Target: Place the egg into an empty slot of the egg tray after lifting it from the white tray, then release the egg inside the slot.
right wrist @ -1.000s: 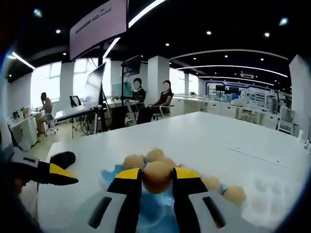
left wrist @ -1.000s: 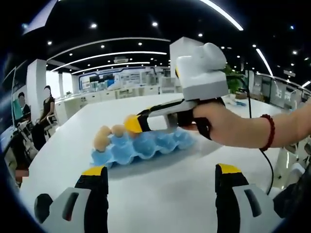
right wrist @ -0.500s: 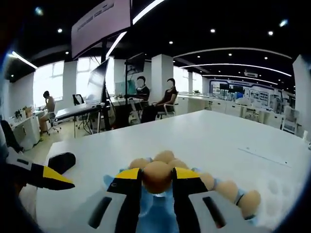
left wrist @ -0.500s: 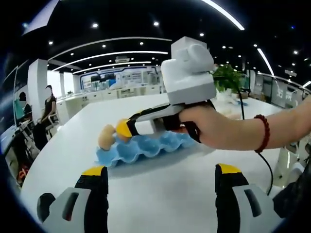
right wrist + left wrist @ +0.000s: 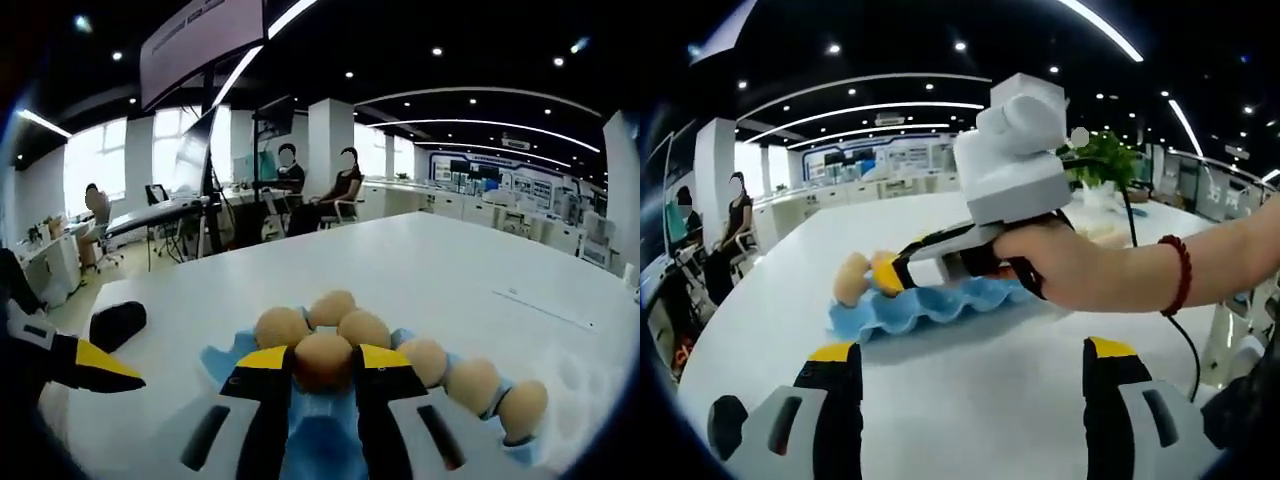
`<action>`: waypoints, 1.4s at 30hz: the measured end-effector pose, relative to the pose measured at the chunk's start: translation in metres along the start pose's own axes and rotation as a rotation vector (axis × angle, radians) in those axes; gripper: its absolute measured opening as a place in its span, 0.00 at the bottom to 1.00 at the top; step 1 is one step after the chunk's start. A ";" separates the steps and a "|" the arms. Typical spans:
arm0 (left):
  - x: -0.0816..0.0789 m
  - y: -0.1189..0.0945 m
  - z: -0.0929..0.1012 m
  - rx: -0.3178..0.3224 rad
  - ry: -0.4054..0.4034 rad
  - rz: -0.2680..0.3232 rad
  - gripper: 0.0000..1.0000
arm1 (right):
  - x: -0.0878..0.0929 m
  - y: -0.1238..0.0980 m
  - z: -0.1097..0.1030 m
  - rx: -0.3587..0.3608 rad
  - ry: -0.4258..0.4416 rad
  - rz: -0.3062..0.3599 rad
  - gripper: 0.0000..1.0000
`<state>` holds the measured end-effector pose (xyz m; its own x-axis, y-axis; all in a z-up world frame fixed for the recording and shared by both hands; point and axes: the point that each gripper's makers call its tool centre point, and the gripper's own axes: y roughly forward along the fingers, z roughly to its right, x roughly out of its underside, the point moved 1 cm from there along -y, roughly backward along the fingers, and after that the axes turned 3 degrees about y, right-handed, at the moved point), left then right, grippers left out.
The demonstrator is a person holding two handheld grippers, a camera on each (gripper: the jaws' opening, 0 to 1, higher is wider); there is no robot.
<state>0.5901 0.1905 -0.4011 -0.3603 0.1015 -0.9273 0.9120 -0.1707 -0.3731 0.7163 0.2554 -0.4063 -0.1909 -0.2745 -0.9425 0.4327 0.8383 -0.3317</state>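
Observation:
A blue egg tray (image 5: 902, 312) lies on the white table (image 5: 970, 400), with an egg (image 5: 849, 279) at its left end. A hand wearing a red bead bracelet holds my right gripper (image 5: 886, 274) low over that end of the tray. In the right gripper view my right gripper (image 5: 322, 362) is shut on a brown egg (image 5: 322, 360), just above the blue egg tray (image 5: 222, 357). Several eggs (image 5: 364, 328) sit in slots right behind it and in a row to the right. My left gripper (image 5: 972, 350) hangs open over bare table in front of the tray, nothing between its jaws.
My left gripper's yellow-tipped jaw (image 5: 92, 363) pokes in from the left of the right gripper view. Seated people (image 5: 340, 185) and desks with monitors stand beyond the table's far edge. A green plant (image 5: 1105, 160) is at the back right.
My right gripper, still shut on the egg, has moved down and toward the tray's left end. In its view the tray and its eggs have come closer.

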 end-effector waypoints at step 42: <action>-0.005 0.000 0.013 0.019 -0.055 0.041 1.00 | -0.005 -0.026 0.018 0.000 -0.002 0.025 0.45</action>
<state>0.5893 0.1774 -0.3973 -0.3337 0.0404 -0.9418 0.9224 -0.1920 -0.3351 0.7220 0.2267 -0.3934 -0.1782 -0.2542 -0.9506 0.4374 0.8449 -0.3079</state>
